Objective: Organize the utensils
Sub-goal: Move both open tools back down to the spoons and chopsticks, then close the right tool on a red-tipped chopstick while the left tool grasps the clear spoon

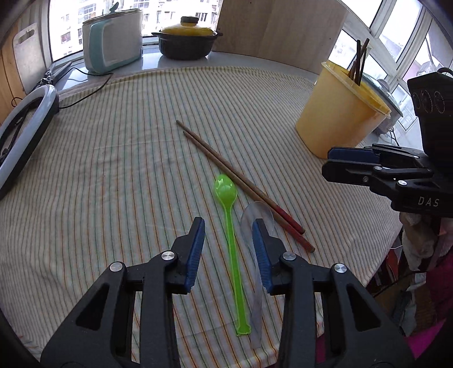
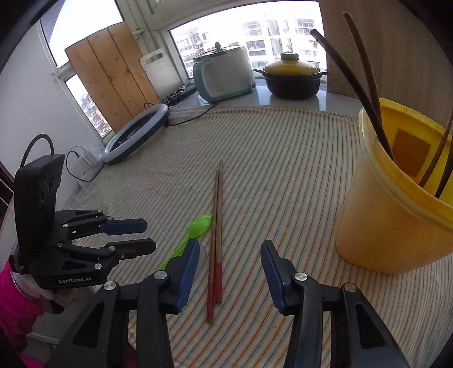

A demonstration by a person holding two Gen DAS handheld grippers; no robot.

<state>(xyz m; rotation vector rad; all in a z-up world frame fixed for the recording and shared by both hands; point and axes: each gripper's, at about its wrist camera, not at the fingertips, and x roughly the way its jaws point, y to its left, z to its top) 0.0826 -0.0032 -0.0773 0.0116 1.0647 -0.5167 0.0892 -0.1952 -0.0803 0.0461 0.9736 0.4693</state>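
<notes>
Between the parted jaws of the left gripper (image 1: 228,223), a green spoon (image 1: 231,243) is seen flat on the striped cloth (image 1: 113,158), untouched; a clear spoon (image 1: 256,215) lies under the right jaw.

From the right wrist, the right gripper (image 2: 229,246) is held open over the red-tipped chopsticks (image 2: 217,226), which lie nearer its left jaw, ungripped. A yellow tub (image 2: 390,223) stands to the right.

Bright daylight pours in through the windows (image 1: 68,25), which are blown out white. Soft, faint shadows on the striped cloth (image 1: 113,169). Heavy fisheye bend at the edges, dark corners, everything else pretty sharp.
</notes>
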